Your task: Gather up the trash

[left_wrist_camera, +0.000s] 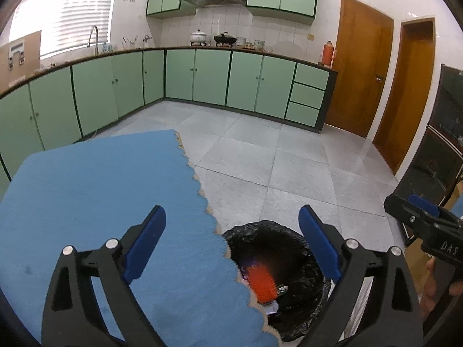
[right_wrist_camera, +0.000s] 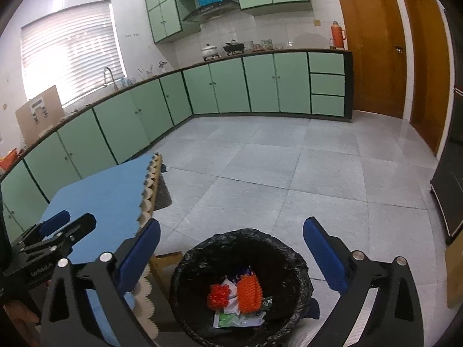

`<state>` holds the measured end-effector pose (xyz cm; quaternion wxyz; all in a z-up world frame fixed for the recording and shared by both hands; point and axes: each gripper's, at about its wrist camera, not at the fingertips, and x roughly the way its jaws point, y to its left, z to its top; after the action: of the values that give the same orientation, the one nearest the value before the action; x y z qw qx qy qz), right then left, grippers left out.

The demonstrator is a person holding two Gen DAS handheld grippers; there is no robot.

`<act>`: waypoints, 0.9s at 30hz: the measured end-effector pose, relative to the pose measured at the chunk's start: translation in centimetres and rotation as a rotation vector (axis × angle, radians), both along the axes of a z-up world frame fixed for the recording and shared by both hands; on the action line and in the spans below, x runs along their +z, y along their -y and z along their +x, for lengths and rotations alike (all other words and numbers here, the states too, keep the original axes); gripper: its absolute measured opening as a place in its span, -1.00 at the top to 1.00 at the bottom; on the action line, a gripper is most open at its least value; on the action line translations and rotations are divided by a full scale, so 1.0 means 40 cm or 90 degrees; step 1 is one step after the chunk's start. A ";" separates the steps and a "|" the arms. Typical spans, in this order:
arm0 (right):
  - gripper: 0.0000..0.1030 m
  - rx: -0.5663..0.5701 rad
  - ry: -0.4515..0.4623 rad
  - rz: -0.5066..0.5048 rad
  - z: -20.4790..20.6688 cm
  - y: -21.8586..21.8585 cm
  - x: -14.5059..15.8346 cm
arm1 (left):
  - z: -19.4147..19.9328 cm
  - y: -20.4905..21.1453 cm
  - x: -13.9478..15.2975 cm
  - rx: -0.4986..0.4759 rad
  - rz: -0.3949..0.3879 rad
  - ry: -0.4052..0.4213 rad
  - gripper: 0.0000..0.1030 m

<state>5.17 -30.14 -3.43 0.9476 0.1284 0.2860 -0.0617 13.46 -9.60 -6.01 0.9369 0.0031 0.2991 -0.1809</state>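
Right wrist view: the trash bin [right_wrist_camera: 241, 286], lined with a black bag, stands on the grey tiled floor [right_wrist_camera: 303, 167] just beside the table. Inside lie an orange spiky item [right_wrist_camera: 249, 292], a crumpled red piece [right_wrist_camera: 218, 296] and white and green wrappers [right_wrist_camera: 235, 316]. The right gripper [right_wrist_camera: 231, 254] hangs above the bin, fingers spread wide, nothing between them. The left gripper [left_wrist_camera: 231, 244] sits over the table edge and bin rim, fingers likewise wide apart and empty. The table carries a blue cloth [left_wrist_camera: 101, 202] with a scalloped beige border. Green cabinets [right_wrist_camera: 231, 86] line the far walls; wooden doors [right_wrist_camera: 373, 43] stand at right.
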 end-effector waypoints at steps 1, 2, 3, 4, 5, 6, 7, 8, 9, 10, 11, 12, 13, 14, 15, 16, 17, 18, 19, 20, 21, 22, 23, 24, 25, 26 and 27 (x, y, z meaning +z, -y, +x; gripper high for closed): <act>-0.88 0.003 0.003 -0.001 -0.006 -0.005 0.006 | -0.005 -0.006 0.004 0.000 -0.001 0.002 -0.76; -0.88 0.009 0.007 0.000 -0.014 -0.012 0.015 | -0.017 -0.015 0.010 -0.001 -0.004 0.003 -0.77; -0.88 0.013 0.011 0.001 -0.018 -0.016 0.022 | -0.029 -0.023 0.016 0.000 -0.005 0.005 -0.77; -0.88 0.017 0.014 0.002 -0.021 -0.021 0.030 | -0.039 -0.030 0.020 0.004 -0.005 0.007 -0.77; -0.88 0.022 0.017 0.001 -0.029 -0.028 0.039 | -0.049 -0.037 0.023 0.007 -0.005 0.008 -0.77; -0.88 0.024 0.019 -0.001 -0.040 -0.035 0.044 | -0.059 -0.043 0.027 0.009 -0.005 0.010 -0.77; -0.88 0.027 0.021 -0.002 -0.048 -0.041 0.050 | -0.070 -0.052 0.033 0.012 -0.007 0.011 -0.77; -0.88 0.030 0.023 -0.003 -0.056 -0.047 0.056 | -0.078 -0.058 0.037 0.014 -0.009 0.012 -0.77; -0.88 0.034 0.023 -0.003 -0.062 -0.054 0.062 | -0.088 -0.065 0.040 0.015 -0.011 0.013 -0.77; -0.88 0.038 0.023 -0.003 -0.069 -0.059 0.067 | -0.098 -0.070 0.043 0.017 -0.012 0.015 -0.77; -0.88 0.040 0.023 -0.002 -0.074 -0.064 0.071 | -0.112 -0.079 0.049 0.020 -0.011 0.018 -0.77; -0.88 0.045 0.023 -0.003 -0.083 -0.070 0.077 | -0.123 -0.084 0.054 0.024 -0.010 0.021 -0.77; -0.88 0.049 0.025 -0.004 -0.091 -0.076 0.081 | -0.130 -0.087 0.058 0.025 -0.010 0.023 -0.77; -0.88 0.052 0.026 -0.007 -0.099 -0.082 0.086 | -0.142 -0.091 0.064 0.025 -0.011 0.027 -0.77; -0.88 0.055 0.029 -0.010 -0.111 -0.088 0.090 | -0.155 -0.095 0.070 0.025 -0.010 0.030 -0.77; -0.88 0.058 0.030 -0.012 -0.120 -0.094 0.092 | -0.168 -0.099 0.075 0.026 -0.010 0.033 -0.77; -0.88 0.062 0.031 -0.011 -0.131 -0.101 0.095 | -0.177 -0.101 0.077 0.025 -0.011 0.034 -0.77; -0.88 0.064 0.032 -0.010 -0.136 -0.104 0.097 | -0.189 -0.105 0.081 0.024 -0.013 0.036 -0.77; -0.88 0.065 0.032 -0.010 -0.144 -0.109 0.098 | -0.203 -0.109 0.086 0.022 -0.015 0.039 -0.77; -0.88 0.067 0.033 -0.012 -0.155 -0.115 0.098 | -0.213 -0.109 0.088 0.022 -0.016 0.040 -0.77; -0.88 0.068 0.034 -0.013 -0.159 -0.119 0.099 | -0.222 -0.112 0.094 0.021 -0.018 0.042 -0.77; -0.88 0.069 0.033 -0.014 -0.165 -0.124 0.100 | -0.231 -0.115 0.099 0.021 -0.021 0.045 -0.77; -0.88 0.070 0.034 -0.015 -0.174 -0.129 0.100 | -0.241 -0.116 0.103 0.020 -0.022 0.049 -0.77; -0.88 0.071 0.035 -0.016 -0.180 -0.133 0.101 | -0.250 -0.117 0.108 0.020 -0.021 0.054 -0.77; -0.88 0.071 0.036 -0.019 -0.185 -0.135 0.102 | -0.258 -0.116 0.112 0.021 -0.019 0.058 -0.77; -0.88 0.071 0.038 -0.021 -0.190 -0.140 0.103 | -0.267 -0.116 0.113 0.020 -0.019 0.060 -0.77; -0.88 0.072 0.041 -0.025 -0.197 -0.145 0.106 | -0.275 -0.119 0.115 0.018 -0.022 0.061 -0.77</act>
<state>-2.72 -24.35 0.81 0.9605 0.0953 0.2612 -0.0097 2.45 -4.86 -1.42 0.9526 -0.0084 0.2504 -0.1724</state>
